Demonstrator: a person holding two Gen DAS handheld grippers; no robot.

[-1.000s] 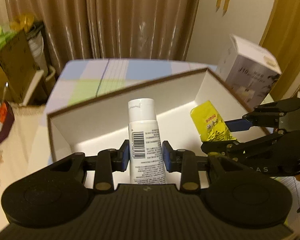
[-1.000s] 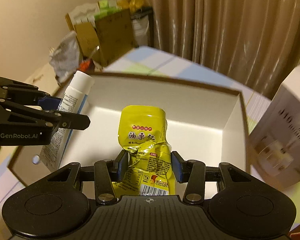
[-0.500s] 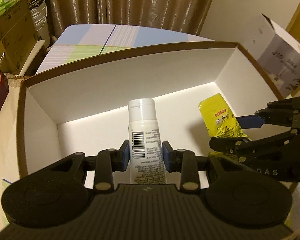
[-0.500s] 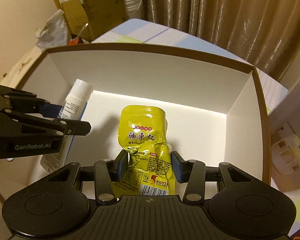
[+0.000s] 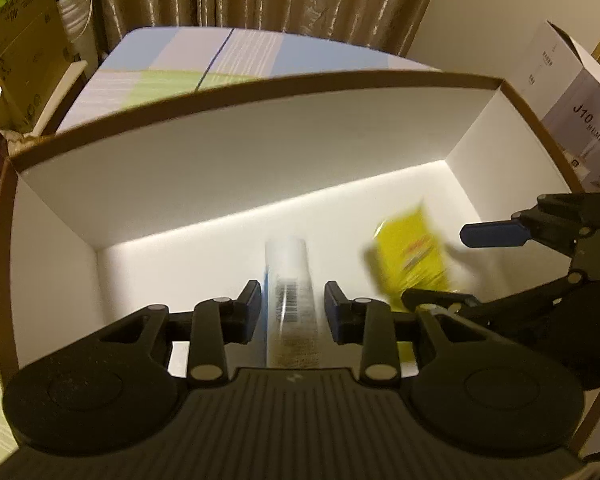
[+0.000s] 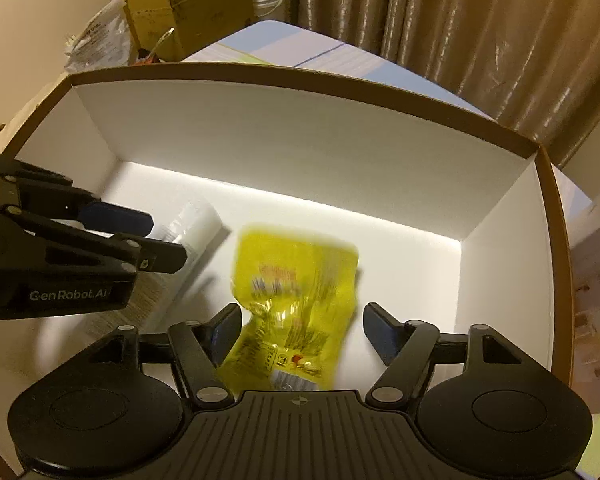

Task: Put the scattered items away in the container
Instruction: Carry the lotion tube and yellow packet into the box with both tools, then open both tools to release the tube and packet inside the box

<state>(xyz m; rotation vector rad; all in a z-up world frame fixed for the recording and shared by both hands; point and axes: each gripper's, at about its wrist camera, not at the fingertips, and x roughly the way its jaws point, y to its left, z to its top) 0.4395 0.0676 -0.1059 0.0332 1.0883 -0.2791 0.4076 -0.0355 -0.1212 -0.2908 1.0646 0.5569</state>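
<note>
A white tube with a barcode (image 5: 290, 300) is blurred between the fingers of my left gripper (image 5: 292, 308), which stands open with gaps on both sides, inside the white box with a brown rim (image 5: 240, 168). The tube also shows in the right wrist view (image 6: 180, 256). A yellow snack pouch (image 6: 296, 300) is blurred between the spread fingers of my right gripper (image 6: 300, 332), also inside the box (image 6: 300, 128). The pouch shows in the left wrist view (image 5: 414, 256) beside the right gripper (image 5: 460, 268). The left gripper shows in the right wrist view (image 6: 152, 240).
The box sits on a table with a pastel checked cloth (image 5: 204, 56). A white product carton (image 5: 576, 100) stands right of the box. Cardboard boxes and bags (image 6: 188, 8) are piled beyond the table's left side. Curtains hang behind.
Both grippers have lowered into the box and opened. The tube and the yellow pouch have been let go and are blurred, moving downward.
</note>
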